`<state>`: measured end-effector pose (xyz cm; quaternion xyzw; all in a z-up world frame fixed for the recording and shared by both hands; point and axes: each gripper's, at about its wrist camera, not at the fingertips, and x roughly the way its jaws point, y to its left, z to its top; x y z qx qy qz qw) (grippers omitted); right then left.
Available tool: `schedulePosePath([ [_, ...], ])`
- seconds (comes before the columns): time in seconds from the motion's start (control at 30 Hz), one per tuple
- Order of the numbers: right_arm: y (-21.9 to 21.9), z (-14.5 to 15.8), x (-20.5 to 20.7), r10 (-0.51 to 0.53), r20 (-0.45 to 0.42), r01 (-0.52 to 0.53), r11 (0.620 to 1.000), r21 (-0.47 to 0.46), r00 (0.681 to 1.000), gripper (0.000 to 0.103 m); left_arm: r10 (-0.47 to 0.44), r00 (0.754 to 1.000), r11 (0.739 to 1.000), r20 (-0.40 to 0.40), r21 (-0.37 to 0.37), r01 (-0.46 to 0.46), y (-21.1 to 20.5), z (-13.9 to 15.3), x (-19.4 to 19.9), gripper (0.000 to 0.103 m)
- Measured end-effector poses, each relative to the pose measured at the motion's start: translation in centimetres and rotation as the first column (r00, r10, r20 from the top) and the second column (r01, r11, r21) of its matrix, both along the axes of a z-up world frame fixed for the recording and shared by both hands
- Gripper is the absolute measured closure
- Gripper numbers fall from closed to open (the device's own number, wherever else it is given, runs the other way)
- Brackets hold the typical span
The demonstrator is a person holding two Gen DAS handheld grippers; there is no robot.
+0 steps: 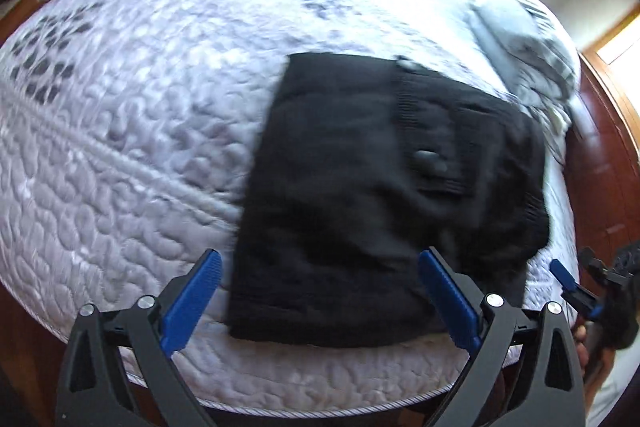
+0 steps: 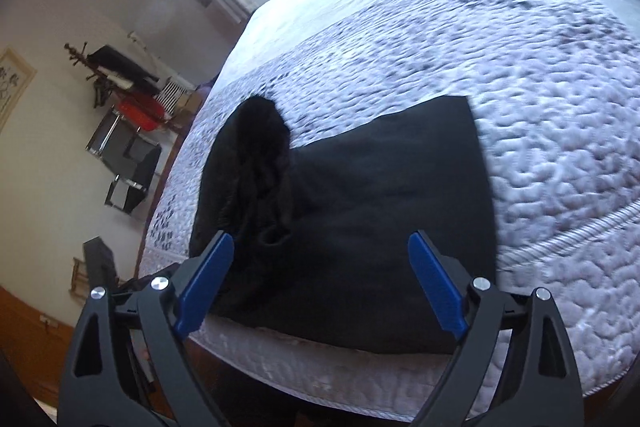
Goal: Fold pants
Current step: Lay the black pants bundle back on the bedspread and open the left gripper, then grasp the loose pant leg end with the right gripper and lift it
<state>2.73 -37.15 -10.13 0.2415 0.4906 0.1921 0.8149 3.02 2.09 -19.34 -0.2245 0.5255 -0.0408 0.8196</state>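
Black pants lie folded into a rough rectangle on the quilted white bedspread, near the bed's front edge. My left gripper is open and empty, just above the near edge of the pants. My right gripper is open and empty over the near edge of the same pants, whose bunched waistband part lies at the left. The right gripper's blue fingertips show at the right edge of the left wrist view.
A pile of grey bedding lies at the far corner of the bed. A coat rack and chairs with red and black items stand by the wall beside the bed. Dark wood floor borders the bed.
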Motion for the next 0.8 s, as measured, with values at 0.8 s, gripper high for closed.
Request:
schedulePosePath([
  [0.8,7.3,-5.7,6.8,0.107,-0.208,-0.042,0.954,0.297,0.972,0.037,0.039,0.999,0.998,-0.012,-0.053,-0.040,4.5,-1.2,-2.3,0.004],
])
